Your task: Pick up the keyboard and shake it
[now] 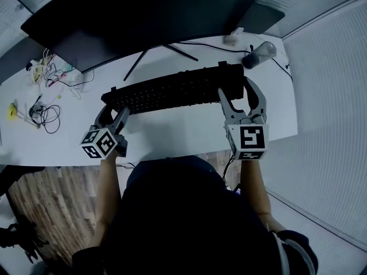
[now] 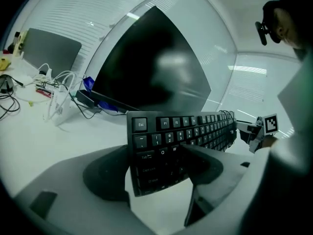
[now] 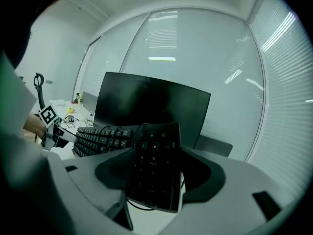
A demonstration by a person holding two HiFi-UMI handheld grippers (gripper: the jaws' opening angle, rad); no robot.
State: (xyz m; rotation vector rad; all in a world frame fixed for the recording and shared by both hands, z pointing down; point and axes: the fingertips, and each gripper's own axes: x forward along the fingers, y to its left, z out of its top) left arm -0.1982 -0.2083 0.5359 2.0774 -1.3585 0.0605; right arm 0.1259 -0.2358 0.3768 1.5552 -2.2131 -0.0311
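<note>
Seen from above, a long black computer keyboard [image 1: 175, 89] slants across a white desk [image 1: 172, 132], held at both ends; the left gripper [image 1: 114, 112] clasps its left end and the right gripper [image 1: 235, 87] its right end, each bearing a cube with square markers. Behind the keyboard stands a wide black monitor [image 1: 143, 16]; a grey cylindrical cup [image 1: 259, 54] sits near the desk's far right corner; tangled white and black cables [image 1: 46, 90] lie at the left.

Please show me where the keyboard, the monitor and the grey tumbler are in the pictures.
keyboard [image 1: 172, 91]: head view, middle of its rows of keys.
monitor [image 1: 143, 13]: head view, middle of its dark panel.
grey tumbler [image 1: 262, 52]: head view, on its body.
</note>
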